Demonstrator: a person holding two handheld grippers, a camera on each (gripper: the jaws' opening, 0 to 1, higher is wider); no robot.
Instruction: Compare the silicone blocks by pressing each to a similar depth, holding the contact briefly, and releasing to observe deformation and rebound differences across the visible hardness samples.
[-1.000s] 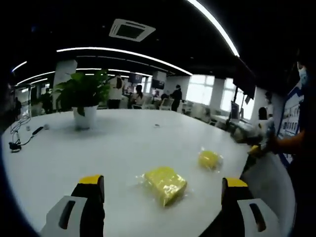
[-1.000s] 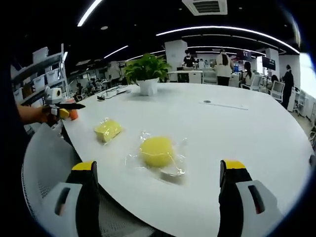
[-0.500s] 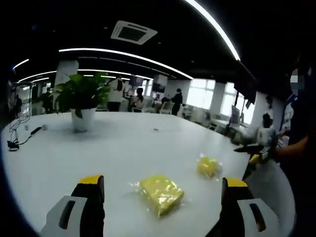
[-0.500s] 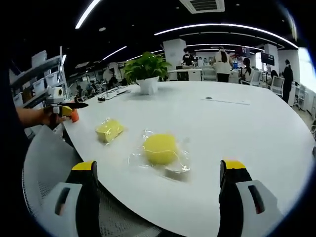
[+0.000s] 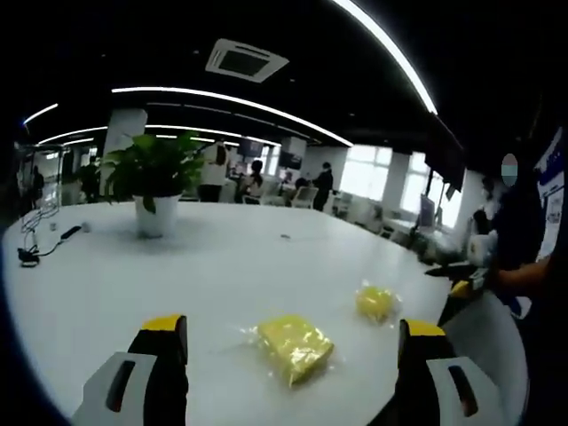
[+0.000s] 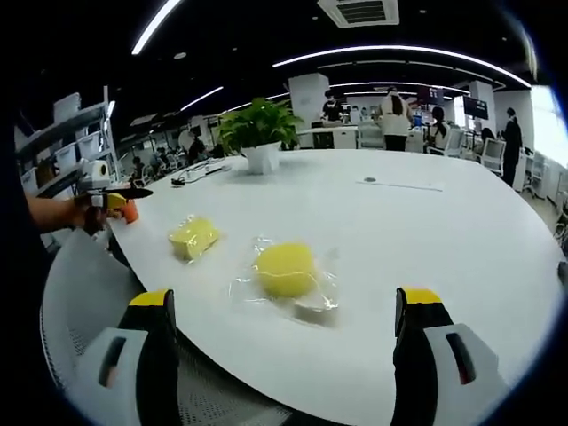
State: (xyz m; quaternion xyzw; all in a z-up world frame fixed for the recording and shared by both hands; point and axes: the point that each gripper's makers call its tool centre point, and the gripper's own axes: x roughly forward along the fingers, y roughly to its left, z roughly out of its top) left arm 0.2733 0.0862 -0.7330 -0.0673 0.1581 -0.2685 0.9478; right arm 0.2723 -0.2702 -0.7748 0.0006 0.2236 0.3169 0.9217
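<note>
Silicone blocks lie on a large white worktop (image 6: pixel 426 231) that spans the middle of both views, each block sealed in a clear wrapper. In the right gripper view a round yellow block (image 6: pixel 284 270) sits at lower centre, directly ahead and between the two fingers, its wrapper spread flat around it. A flatter rectangular yellow block (image 6: pixel 193 237) lies up and to the left of it, near the worktop's left edge, the two apart from each other. In the left gripper view the rectangular block (image 5: pixel 295 343) is at lower centre between the fingers, and the round one (image 5: pixel 376 302) is smaller, to its upper right near the worktop (image 5: pixel 222 266) edge.

A potted plant (image 6: pixel 259 133) in a white pot stands far back on the worktop, at upper centre-left in the right gripper view and at upper left in the left gripper view (image 5: pixel 156 182).

The right gripper (image 6: pixel 288 319) rises from the bottom of its view with its fingers set wide and nothing between them, hovering short of the round block. The left gripper (image 5: pixel 291 330) likewise has its fingers spread wide and empty, above the near edge of the worktop. It also appears at the left edge of the right gripper view (image 6: pixel 111 199), held by a hand beside the worktop's rim. The other gripper shows small at the right of the left gripper view (image 5: pixel 457 277).

Cables (image 5: pixel 35 244) lie at the far left of the worktop.
</note>
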